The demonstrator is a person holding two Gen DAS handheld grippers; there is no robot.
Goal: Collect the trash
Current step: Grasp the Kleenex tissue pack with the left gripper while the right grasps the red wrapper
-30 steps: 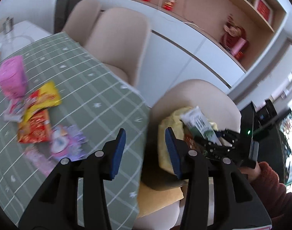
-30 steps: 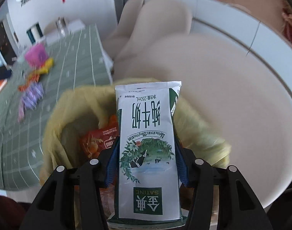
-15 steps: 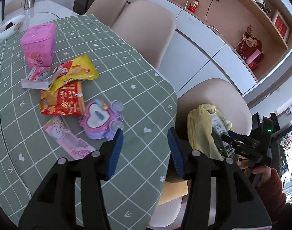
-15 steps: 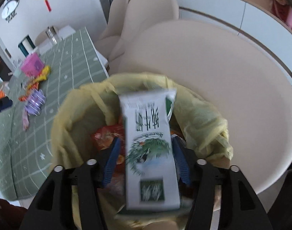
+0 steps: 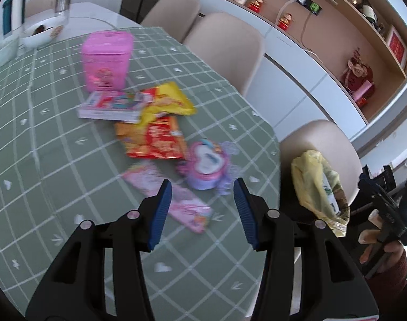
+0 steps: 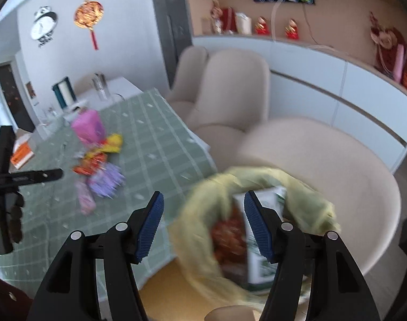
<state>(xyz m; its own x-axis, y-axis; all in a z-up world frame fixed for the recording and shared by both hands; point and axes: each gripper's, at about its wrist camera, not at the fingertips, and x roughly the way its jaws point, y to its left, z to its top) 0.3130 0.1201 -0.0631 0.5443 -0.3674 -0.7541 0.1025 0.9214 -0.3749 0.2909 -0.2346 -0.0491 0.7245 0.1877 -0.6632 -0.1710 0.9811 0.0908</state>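
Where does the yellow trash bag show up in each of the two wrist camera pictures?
Left wrist view: the yellow trash bag is at the right, on the beige chair past the table edge.
Right wrist view: the yellow trash bag is low in the centre, blurred, with a milk carton inside.
Shared landmark: the pink tin on the green checked tablecloth, also seen at.

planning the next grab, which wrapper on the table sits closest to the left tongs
The flat pink wrapper: it lies just ahead of the open left tongs, while the red packet and yellow packet lie farther back.
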